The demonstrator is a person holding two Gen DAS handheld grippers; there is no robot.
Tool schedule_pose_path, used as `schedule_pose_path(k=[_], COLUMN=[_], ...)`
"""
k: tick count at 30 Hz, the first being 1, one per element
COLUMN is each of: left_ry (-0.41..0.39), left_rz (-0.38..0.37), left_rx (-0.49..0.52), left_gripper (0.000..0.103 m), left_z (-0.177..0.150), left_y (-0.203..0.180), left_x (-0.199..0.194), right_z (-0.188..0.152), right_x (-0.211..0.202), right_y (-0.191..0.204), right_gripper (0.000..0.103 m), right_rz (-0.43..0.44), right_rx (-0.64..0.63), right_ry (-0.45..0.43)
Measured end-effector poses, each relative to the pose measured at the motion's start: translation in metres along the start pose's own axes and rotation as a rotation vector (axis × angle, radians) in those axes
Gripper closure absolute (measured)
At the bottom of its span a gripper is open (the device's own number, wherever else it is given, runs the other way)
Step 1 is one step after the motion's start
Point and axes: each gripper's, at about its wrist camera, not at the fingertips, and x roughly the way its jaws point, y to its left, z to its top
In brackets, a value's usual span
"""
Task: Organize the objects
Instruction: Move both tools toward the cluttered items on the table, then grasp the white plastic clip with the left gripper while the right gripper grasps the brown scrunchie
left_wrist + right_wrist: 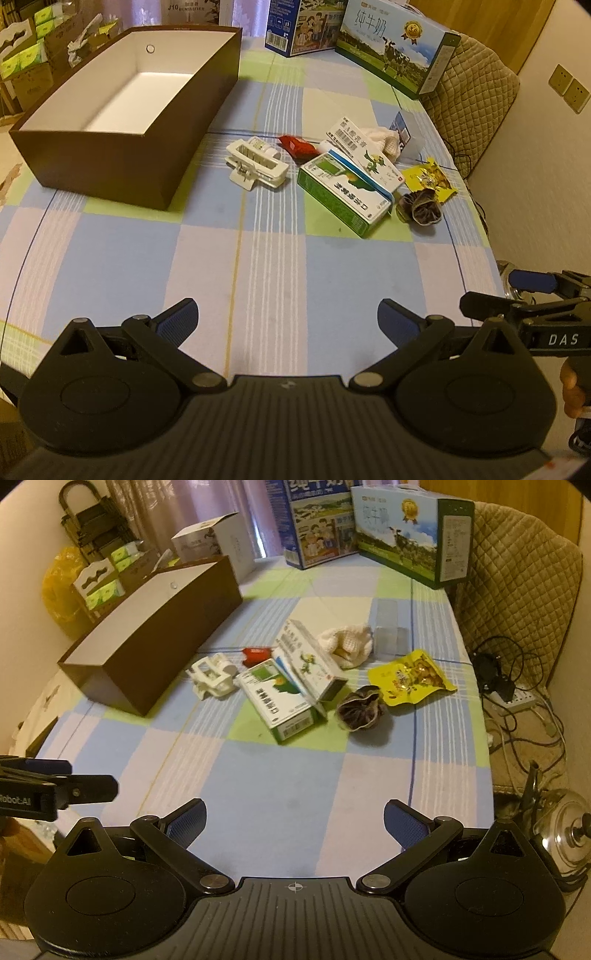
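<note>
Both grippers, left (pixel 287 319) and right (pixel 294 821), are hovering spread and empty; the green medicine carton (pixel 345 194) at one o'clock is looking light and stiff, graspable across its narrow sides.

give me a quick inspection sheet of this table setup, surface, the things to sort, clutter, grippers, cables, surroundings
Surface: checked tablecloth, mostly bare near the grippers.
Job's things: open brown box, empty; white clip, red packet, green carton, white cloth, yellow snack bag, dark scrunchie lie loose beside it.
Clutter: milk cartons at far edge.
Grippers: left gripper, right gripper open, empty.
Cables: power strip and cords on floor.
Surroundings: quilted chair, kettle.
</note>
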Motion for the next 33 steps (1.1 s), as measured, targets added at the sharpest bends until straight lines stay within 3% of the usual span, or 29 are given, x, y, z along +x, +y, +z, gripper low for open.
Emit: schedule_pose_path(k=[2,4,13,22,33], left_ry=[-0.002,-0.004,0.0,-0.002,-0.024], left_rz=[0.003,0.004,0.005,0.013,0.068], left_rx=[0.006,0.007,0.014,0.025,0.015], left_gripper=[0.001,0.001,0.006,0.009,0.014], left_z=[0.003,0.006,0.026,0.055,0.082], left_y=[0.0,0.001,0.0,-0.001,0.002], left_x=[0.005,0.01,0.042,0.068,0.095], right_z=[0.001,0.003,0.013,0.039,0.061], right_x=[0.002,0.005,0.024,0.053,0.098], right_y=[-0.006,-0.012,-0.033,-0.051,-0.062], right_gripper=[0.005,0.014,0.029,0.038,0.044], right_rz=[0.001,-0.005,-0.04,-0.061,-0.079], right_rx=[0.015,0.024,0.028,0.049,0.086], right_ry=[-0.019,-0.039,-0.094,-0.142,-0.103])
